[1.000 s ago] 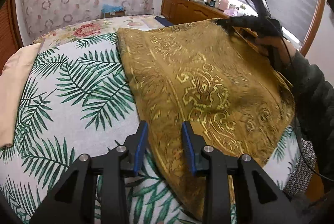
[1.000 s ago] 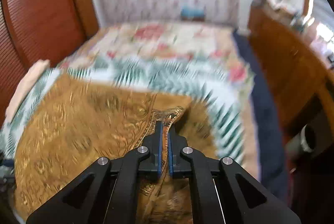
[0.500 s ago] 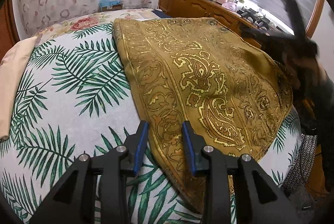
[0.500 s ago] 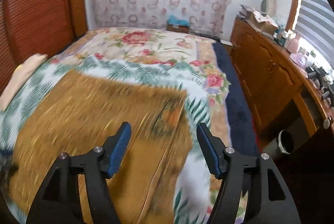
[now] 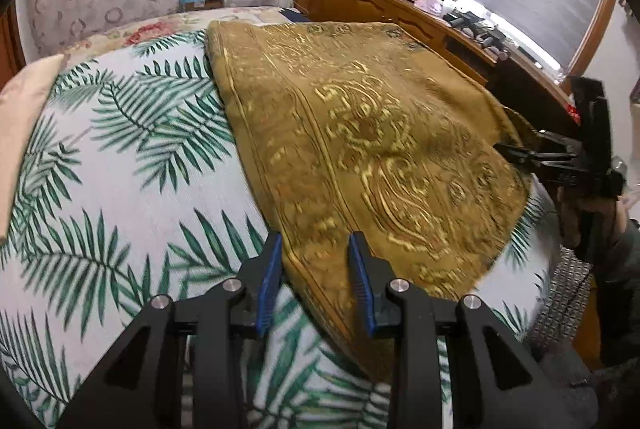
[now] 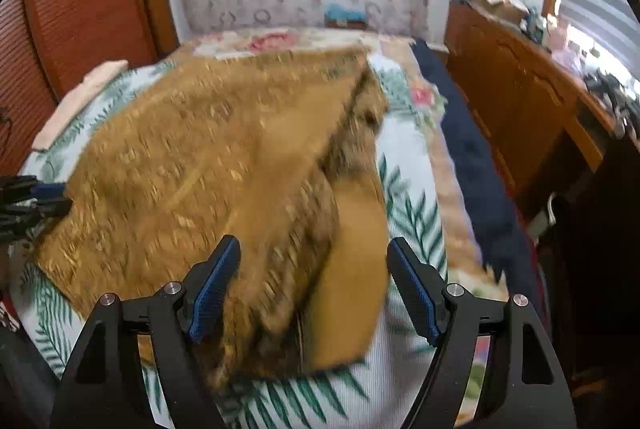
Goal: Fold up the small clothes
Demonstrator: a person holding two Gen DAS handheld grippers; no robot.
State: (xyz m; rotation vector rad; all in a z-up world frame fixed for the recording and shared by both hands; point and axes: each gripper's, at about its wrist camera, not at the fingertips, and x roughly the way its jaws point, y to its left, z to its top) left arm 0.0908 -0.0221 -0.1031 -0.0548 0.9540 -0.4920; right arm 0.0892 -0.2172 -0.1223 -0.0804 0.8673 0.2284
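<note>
Basically a soft mustard-gold cloth [image 5: 360, 133] with a woven paisley pattern, lying on the palm-leaf bedspread [image 5: 120, 157], filling the centre and right of the left wrist view and the centre-left of the right wrist view. It looks limp and light: it drapes over the bed's curve, the near right side is doubled over with a plain-coloured underside showing at lower centre of the right wrist frame, and the edges slump into soft ridges. No stiffness, nothing fragile; the weave looks slightly sheeny, so probably a bit slippery, and a pinch on one layer could let the other slide. Left tool [image 5: 316, 281] sits at bottom centre of its frame, jaws part-way apart, straddling the cloth's near hem, pads not visibly pressing it. Right tool [image 6: 314, 289] jaws are opening, wide apart, the folded flap below and between them but not clamped; the same tool shows at the right edge of the left wrist view, at the cloth's right side. Best holds, by my read: corners or the bordered hem, both layers together, so the fold line stays straight. Grabbing mid-panel would just bunch it. Right view is blurred, layer count there unclear. A peach pillow [image 5: 20, 133] lies at far left, well apart.
</note>
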